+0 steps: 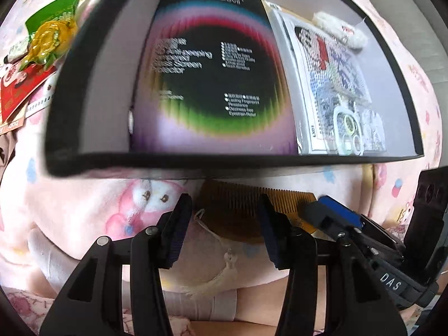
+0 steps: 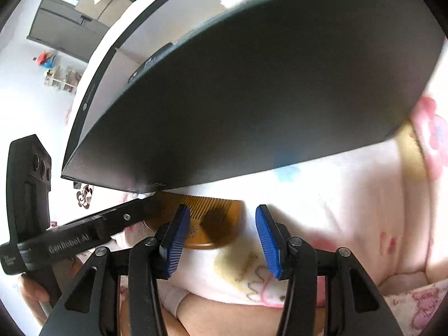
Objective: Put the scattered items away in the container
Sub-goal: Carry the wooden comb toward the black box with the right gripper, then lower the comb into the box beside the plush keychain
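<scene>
The right gripper (image 2: 222, 236) hangs with jaws apart beside a wooden comb (image 2: 212, 224) below the black box (image 2: 252, 98).

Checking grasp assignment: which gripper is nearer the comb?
Left, narrowly. Left gripper has its open fingers astride the comb; right gripper sits at the comb's end, open, mostly over blanket.

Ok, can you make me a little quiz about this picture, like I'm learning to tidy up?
1. True or false: the comb is already inside the black box.
2. Which of these lies inside the box? A) a screen protector pack B) the comb C) a spoon
3. Fill in: the comb lies on a pink ____.

Key: 1 false, it lies just outside the box's near wall. 2 A. 3 blanket.
</scene>
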